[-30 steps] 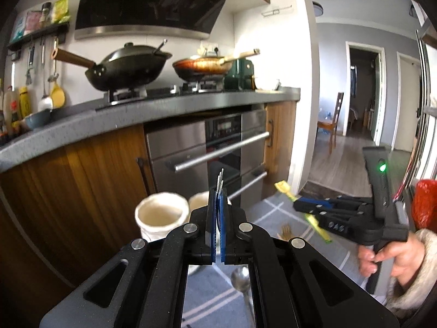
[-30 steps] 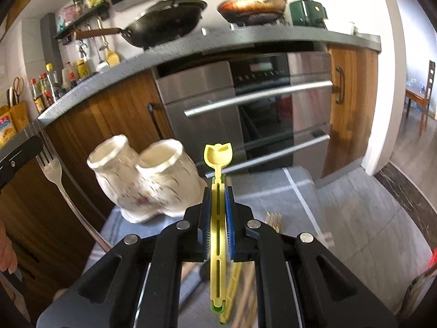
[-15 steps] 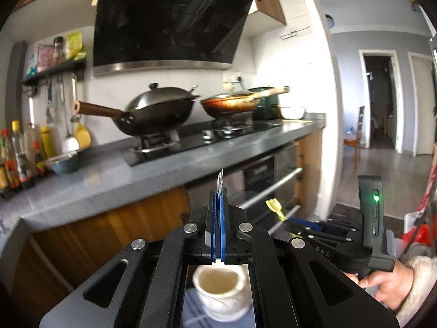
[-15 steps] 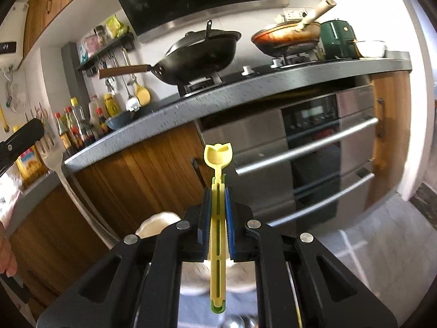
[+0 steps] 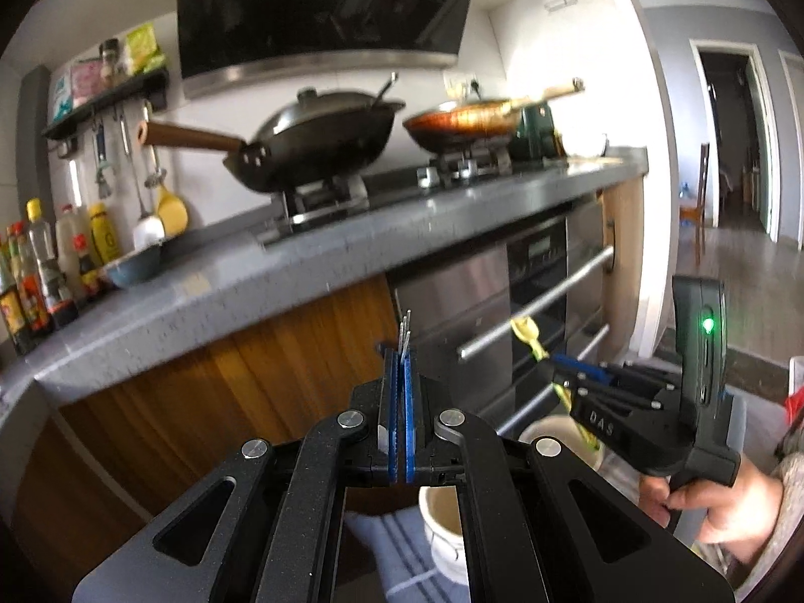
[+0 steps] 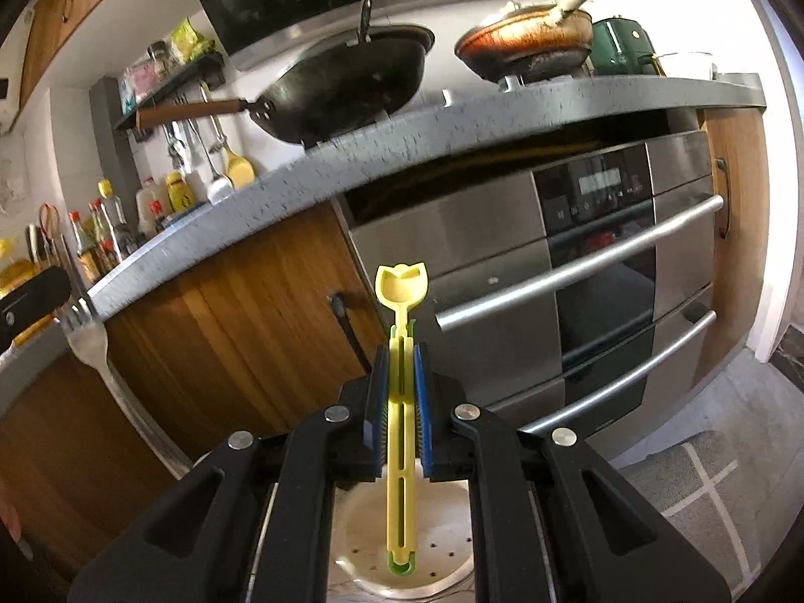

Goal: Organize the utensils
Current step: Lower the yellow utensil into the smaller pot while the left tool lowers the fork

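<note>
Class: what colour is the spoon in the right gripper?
Yellow spoon, clearest in the right wrist view.

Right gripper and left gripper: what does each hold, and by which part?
The right gripper clamps the yellow spoon mid-handle, bowl end pointing forward. The left gripper pinches a metal fork along its handle, tines forward.

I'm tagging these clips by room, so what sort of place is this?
A home kitchen, most likely: a black wok sits on a gas hob, an oven is built under the grey counter, and sauce bottles line the wall.
</note>
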`<state>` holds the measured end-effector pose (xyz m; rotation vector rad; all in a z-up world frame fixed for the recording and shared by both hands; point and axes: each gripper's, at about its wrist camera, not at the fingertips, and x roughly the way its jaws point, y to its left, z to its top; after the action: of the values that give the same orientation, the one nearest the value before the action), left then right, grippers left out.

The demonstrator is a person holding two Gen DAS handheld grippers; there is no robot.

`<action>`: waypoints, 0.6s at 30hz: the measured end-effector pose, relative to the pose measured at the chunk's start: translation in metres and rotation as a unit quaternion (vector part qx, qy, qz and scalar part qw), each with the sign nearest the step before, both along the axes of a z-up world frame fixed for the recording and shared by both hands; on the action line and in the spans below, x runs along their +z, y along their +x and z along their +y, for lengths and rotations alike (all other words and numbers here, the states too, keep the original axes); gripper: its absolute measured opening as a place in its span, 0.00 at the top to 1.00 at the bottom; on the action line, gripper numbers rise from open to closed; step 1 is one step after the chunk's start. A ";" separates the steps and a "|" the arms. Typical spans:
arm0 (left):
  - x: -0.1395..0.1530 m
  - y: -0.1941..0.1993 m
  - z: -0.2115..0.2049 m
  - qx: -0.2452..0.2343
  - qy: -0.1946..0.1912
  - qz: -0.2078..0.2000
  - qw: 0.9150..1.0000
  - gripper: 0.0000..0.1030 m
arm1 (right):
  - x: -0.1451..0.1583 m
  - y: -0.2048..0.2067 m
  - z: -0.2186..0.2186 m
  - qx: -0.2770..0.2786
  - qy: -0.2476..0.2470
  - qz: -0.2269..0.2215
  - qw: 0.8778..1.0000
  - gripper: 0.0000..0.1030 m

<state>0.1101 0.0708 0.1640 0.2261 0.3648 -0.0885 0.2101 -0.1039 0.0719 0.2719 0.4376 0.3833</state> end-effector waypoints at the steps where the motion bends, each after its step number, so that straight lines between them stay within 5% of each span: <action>1: -0.004 0.002 0.001 0.001 -0.001 0.004 1.000 0.97 | -0.004 0.002 0.000 -0.002 -0.003 0.002 1.000 0.91; 18: -0.042 0.009 -0.005 -0.017 0.007 0.049 0.999 0.97 | -0.034 -0.026 0.005 0.029 -0.073 -0.013 0.997 0.91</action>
<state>0.1188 0.0656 0.1223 0.2417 0.4591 -0.1309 0.1836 -0.0987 0.0381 0.1122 0.4458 0.4093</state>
